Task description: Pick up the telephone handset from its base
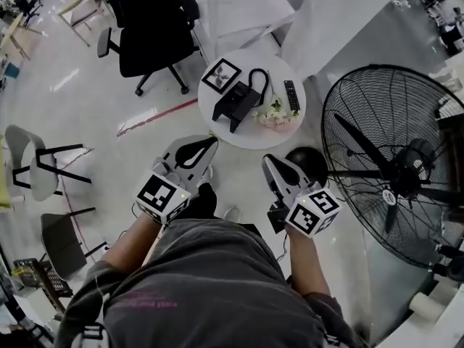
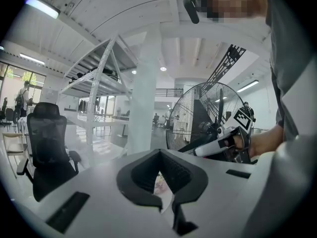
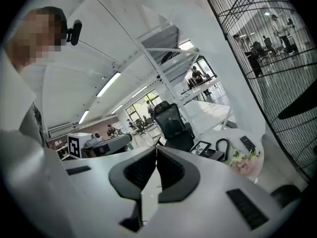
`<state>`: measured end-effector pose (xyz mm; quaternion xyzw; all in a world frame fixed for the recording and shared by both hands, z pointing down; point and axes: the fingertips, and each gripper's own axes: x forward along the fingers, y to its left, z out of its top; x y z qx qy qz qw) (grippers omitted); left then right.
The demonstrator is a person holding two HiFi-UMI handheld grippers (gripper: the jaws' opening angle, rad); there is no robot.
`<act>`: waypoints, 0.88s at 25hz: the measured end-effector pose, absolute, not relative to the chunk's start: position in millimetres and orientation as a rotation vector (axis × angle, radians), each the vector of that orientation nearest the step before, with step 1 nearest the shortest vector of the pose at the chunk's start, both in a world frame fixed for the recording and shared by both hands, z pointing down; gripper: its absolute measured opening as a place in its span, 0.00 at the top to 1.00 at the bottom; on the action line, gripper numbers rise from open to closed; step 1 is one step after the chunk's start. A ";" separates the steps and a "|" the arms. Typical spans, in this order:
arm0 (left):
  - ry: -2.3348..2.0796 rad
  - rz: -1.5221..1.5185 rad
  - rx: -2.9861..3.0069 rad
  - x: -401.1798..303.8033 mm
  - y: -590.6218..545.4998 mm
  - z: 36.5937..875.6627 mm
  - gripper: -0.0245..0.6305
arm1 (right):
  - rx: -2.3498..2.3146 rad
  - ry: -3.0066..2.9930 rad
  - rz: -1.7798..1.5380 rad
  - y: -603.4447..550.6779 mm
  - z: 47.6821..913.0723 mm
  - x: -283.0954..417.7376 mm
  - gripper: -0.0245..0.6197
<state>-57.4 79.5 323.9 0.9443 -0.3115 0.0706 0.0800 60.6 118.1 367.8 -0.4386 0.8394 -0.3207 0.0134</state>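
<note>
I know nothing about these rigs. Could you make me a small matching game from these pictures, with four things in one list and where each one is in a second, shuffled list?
Things:
1. telephone
2. remote control
3. fan
4. office chair

Places:
A. on the floor, right of the round table
B. at the round table's right edge
C. on the floor beyond the round table, to the left
D. in the middle of the round table

Pairs: 1-D, 2-B, 3-A, 4-C.
</note>
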 end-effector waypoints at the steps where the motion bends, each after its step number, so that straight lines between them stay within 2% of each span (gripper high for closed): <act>1: -0.924 0.210 2.826 -59.8 67.7 324.8 0.94 | -1.370 2.613 -1.004 107.0 369.6 57.2 0.93; 22: -0.749 0.256 2.799 -104.4 -113.3 357.1 0.94 | -1.491 2.559 -1.148 -66.5 404.4 5.1 0.93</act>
